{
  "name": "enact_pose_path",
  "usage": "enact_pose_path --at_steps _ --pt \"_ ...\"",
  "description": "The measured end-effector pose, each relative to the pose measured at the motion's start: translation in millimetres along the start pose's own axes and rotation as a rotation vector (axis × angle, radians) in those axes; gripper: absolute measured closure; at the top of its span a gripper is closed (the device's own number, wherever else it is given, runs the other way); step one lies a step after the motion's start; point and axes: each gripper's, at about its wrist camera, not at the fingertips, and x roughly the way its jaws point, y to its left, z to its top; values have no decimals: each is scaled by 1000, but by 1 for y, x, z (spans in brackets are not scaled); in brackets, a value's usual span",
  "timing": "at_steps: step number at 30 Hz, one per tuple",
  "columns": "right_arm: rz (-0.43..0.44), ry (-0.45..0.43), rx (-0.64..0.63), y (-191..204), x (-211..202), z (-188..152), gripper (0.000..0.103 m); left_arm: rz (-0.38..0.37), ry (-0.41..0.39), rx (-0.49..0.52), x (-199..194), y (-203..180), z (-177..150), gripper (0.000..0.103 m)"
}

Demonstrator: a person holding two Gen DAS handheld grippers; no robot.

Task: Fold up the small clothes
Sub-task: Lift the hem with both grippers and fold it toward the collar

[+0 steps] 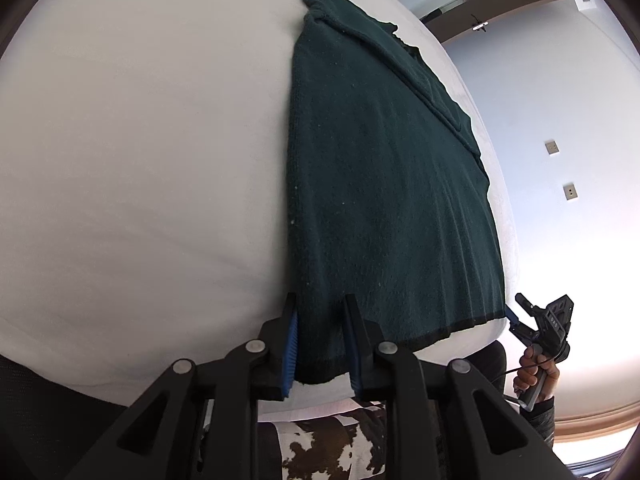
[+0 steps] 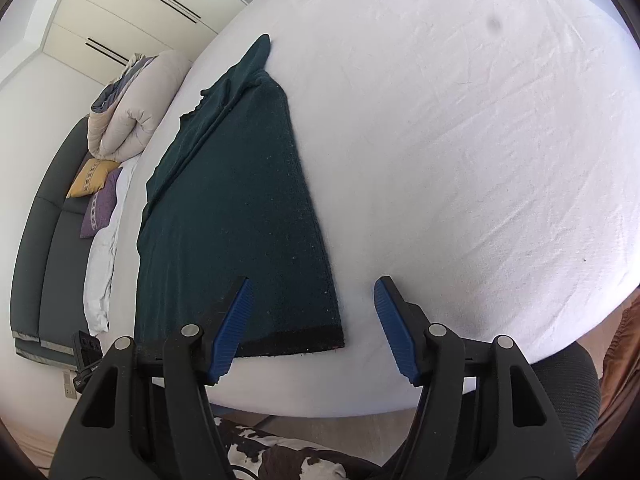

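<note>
One dark green garment (image 1: 384,184) on a white bed (image 1: 140,160); left gripper (image 1: 320,344) part-open astride its hem corner; right gripper (image 2: 314,328) wide open, empty; three pillows (image 2: 96,178) by wardrobe (image 2: 120,12)

- Garment: one dark green knitted garment (image 1: 384,184) (image 2: 236,216), lying flat on the bed.
- Bed: one, with a white sheet (image 2: 460,140).
- Tongs: two; left tongs (image 1: 320,344), right tongs (image 2: 314,328).
- Blue pads: two per set of tongs, four total.
- Cushions at the headboard: two; one yellow cushion (image 2: 93,178), one purple cushion (image 2: 101,208).
- Folded duvet: one (image 2: 132,108).
- Wall switch plates: two (image 1: 552,147).
</note>
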Motion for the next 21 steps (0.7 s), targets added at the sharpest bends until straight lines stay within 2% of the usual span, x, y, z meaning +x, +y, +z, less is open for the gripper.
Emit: enact_pose_path --at_steps 1,7,8,9,11,13,18,21 --pt "0 7 2 0 1 2 41 7 4 7 0 0 0 95" --pt "-67 109 -65 15 16 11 42 -12 -5 9 -3 4 -3 97" --pt "-77 129 -82 19 19 12 48 -17 -8 7 -5 5 -3 97" --pt "-91 151 -97 22 22 12 60 -22 -12 4 -7 6 -4 98" --pt "-98 188 -104 25 26 11 72 -35 -23 -2 -11 8 -5 98" --pt "-91 200 -111 26 27 10 73 -52 -33 -7 -15 10 -6 98" --pt "-35 189 -59 17 21 7 95 -116 -60 -26 -25 8 -7 98" --pt "10 156 -33 18 14 3 96 -160 -85 -38 -34 5 -5 98"
